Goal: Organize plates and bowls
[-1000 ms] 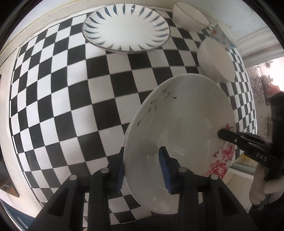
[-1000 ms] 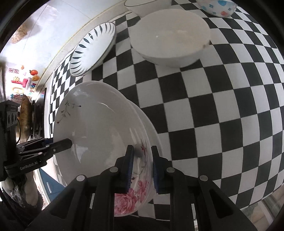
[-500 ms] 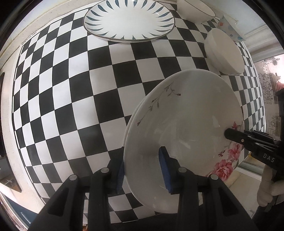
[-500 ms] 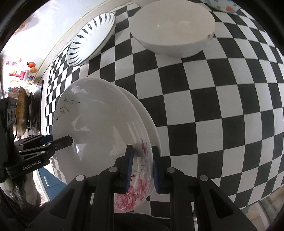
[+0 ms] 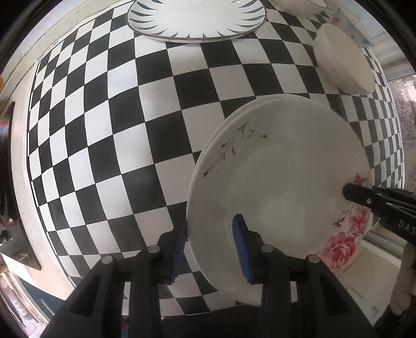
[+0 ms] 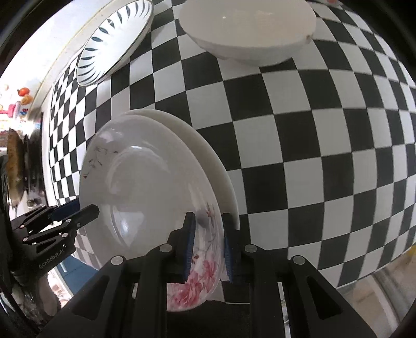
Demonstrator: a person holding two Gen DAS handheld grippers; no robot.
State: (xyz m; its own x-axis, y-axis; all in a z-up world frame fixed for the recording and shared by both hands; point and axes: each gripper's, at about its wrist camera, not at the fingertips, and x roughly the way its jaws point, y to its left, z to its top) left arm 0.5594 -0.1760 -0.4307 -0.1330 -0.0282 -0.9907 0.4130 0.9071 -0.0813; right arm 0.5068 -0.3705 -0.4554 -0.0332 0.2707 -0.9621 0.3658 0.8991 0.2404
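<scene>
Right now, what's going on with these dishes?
A person holds two stacked plates over the checkered table with both grippers. The left gripper clamps one rim of the flowered plate and the plain plate under it; the right gripper clamps the opposite rim. A striped plate and a white bowl sit farther back.

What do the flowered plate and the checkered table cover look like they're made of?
Flowered plate: probably glazed ceramic or porcelain; it is glossy white with bright window reflections and a printed pink rose pattern. Checkered table cover: likely smooth vinyl or oilcloth; it lies flat with a faint sheen and no visible weave, though fabric can't be ruled out.
</scene>
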